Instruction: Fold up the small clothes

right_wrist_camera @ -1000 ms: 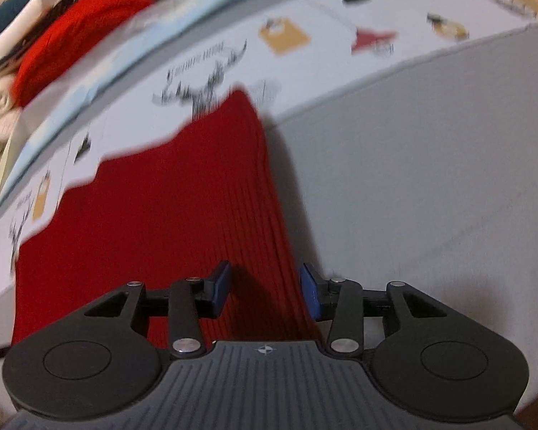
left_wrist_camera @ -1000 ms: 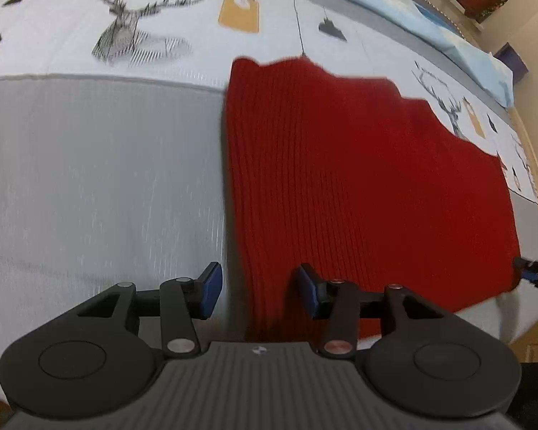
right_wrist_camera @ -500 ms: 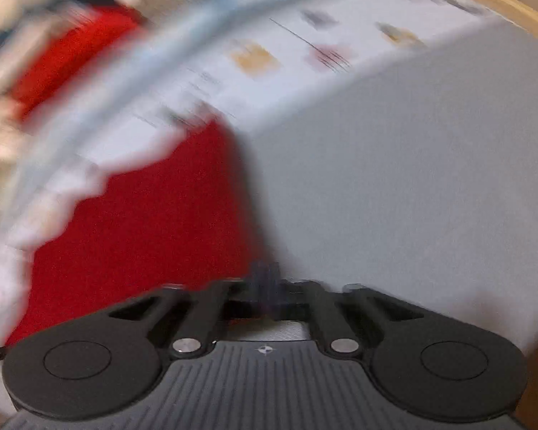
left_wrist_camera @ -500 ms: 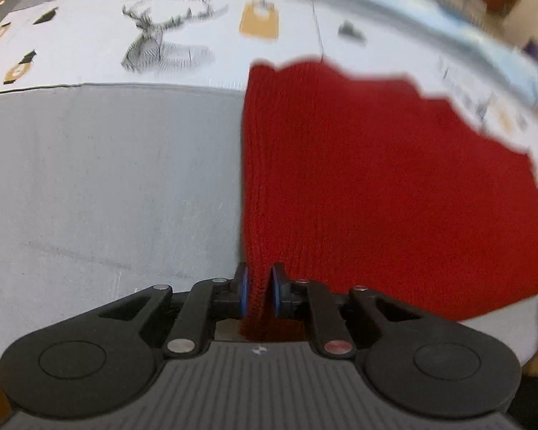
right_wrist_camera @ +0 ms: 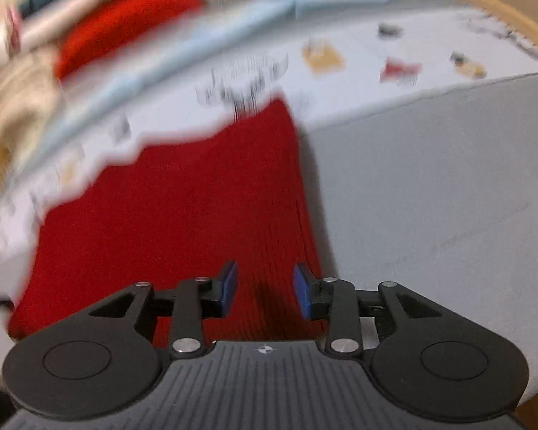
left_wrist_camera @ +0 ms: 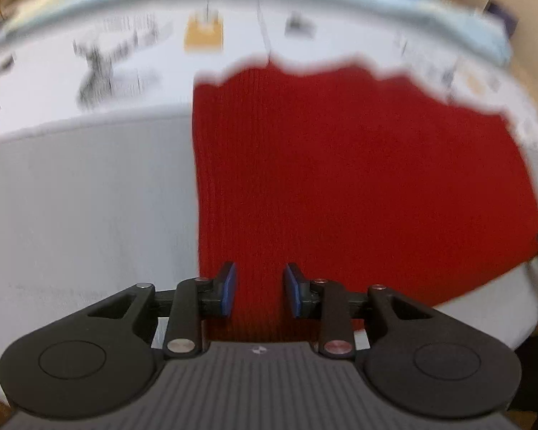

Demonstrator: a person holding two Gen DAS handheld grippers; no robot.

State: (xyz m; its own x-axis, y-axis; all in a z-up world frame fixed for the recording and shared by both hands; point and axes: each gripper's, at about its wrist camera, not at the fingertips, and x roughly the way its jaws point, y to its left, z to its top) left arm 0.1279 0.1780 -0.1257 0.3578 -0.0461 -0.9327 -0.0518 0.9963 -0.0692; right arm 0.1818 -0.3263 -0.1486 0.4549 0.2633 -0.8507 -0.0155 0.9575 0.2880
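A grey bed surface (right_wrist_camera: 448, 186) is filling the right of the right wrist view, a white printed sheet (right_wrist_camera: 358, 82) is running above it, and a blurred heap of clothes (right_wrist_camera: 25, 82) is lying at upper left.

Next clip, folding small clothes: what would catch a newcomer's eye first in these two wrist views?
The red knit garment dominates both views, spread flat across the grey surface with its far edge over a white printed sheet. The left gripper and right gripper sit over its near edge, jaws opening, blue pads apart with red knit showing between them. In the right wrist view, a blurred clothes pile lies far left.
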